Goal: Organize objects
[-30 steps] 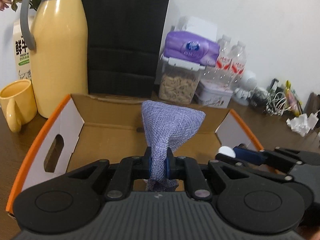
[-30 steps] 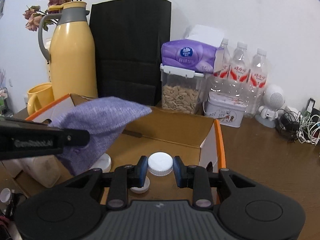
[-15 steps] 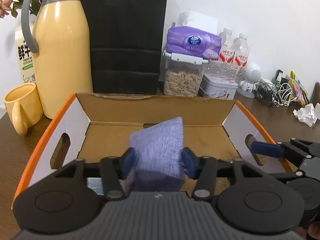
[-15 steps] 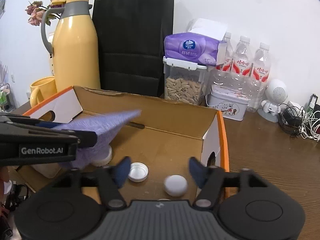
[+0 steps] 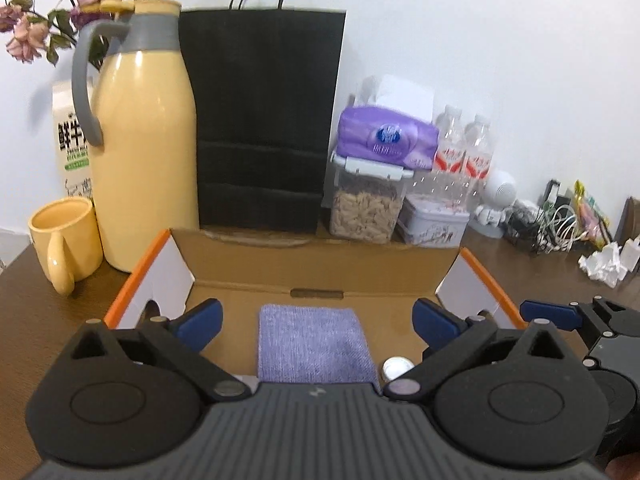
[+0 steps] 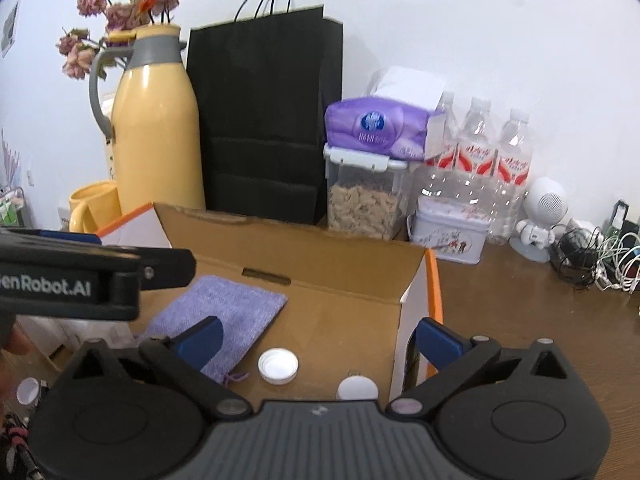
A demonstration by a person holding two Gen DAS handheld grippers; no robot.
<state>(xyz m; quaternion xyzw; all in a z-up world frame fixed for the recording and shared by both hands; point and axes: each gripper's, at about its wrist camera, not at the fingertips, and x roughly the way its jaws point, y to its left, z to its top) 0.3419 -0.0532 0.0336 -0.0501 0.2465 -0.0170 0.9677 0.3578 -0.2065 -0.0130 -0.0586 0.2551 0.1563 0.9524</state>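
Now that both grippers' jaws have just been opening wide and hold nothing — left gripper (image 5: pixel 316 318), right gripper (image 6: pixel 320 338) — lift clear of the pouch (image 5: pixel 316 346) and cap (image 6: pixel 357 389) on the box (image 6: pixel 340 256) floor.

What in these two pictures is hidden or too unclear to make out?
- Near end of the purple pouch: left wrist view, hidden behind the left gripper body.
- Round white cap: right wrist view, lower part cut off by the right gripper body.
- Milk carton: left view, mostly behind the yellow thermos.
- Tangled cables: right view, too small to sort.
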